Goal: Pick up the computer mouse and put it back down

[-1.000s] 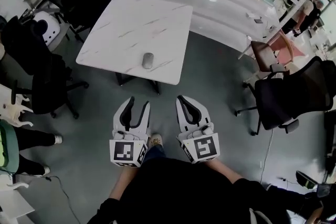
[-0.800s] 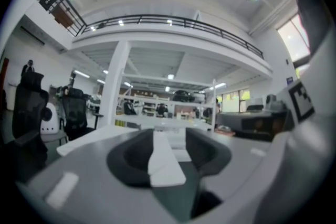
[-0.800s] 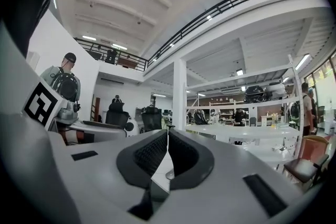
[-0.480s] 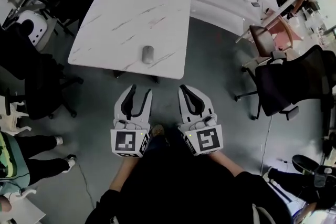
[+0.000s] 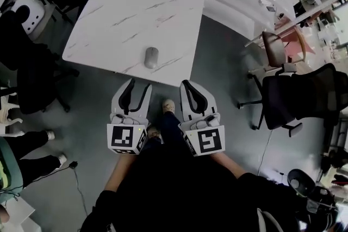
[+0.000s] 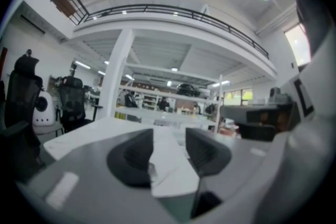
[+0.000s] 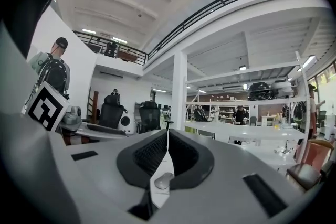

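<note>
two grippers and one mouse, and no contact yet. in the head view the computer mouse (image 5: 151,57) lies on the white table (image 5: 119,13), close to its near edge and ahead of both my grippers. its long axis runs away from me, almost in line with my jaws. it is ahead and a little to the right of my left gripper (image 5: 138,86), and ahead and further to the left of my right gripper (image 5: 185,85), so i judge the left one is nearer.

in the left gripper view my jaws stand about half apart, with only table top between them. i cannot find the mouse there.

in the right gripper view my tips are closed together and hold nothing. the mouse shows low through the gap behind the tips, ahead on the table.
</note>
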`<move>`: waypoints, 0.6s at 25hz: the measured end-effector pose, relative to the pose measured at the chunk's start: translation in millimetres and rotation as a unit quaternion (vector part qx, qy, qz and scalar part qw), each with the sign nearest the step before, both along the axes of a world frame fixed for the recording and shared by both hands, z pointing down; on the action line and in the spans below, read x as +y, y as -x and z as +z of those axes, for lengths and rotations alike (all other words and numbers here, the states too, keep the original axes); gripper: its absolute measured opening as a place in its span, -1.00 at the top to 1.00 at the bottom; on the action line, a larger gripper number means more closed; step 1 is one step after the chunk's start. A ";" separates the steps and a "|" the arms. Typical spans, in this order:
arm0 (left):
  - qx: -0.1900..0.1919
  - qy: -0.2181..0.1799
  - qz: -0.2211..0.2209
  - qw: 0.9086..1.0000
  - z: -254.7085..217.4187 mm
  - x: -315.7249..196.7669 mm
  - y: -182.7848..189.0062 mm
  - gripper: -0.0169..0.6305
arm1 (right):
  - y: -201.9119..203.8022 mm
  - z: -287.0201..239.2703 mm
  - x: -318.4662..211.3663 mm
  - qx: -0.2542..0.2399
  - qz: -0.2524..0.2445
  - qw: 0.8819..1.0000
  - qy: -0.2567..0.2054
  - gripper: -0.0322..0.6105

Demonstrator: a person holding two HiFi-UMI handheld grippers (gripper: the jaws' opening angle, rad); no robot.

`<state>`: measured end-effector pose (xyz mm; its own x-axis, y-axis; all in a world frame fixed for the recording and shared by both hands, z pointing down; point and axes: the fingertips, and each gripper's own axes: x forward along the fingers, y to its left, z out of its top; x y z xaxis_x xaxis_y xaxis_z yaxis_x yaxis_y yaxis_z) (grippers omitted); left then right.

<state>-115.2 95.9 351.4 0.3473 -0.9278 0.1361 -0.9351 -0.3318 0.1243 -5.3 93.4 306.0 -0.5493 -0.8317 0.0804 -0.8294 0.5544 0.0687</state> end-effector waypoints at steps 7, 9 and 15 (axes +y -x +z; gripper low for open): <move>-0.020 0.010 -0.017 1.000 11.7 -50.7 -2.0 0.35 | 5.5 11.8 -63.9 -0.006 -0.035 0.999 -0.002 0.84; -0.028 0.010 -0.020 0.999 14.0 -64.0 -5.4 0.35 | 5.0 15.9 -81.4 -0.007 -0.047 0.999 0.003 0.84; -0.039 0.042 -0.045 0.997 34.8 -97.2 -8.7 0.35 | 7.0 34.6 -129.2 -0.026 -0.086 0.995 0.035 0.84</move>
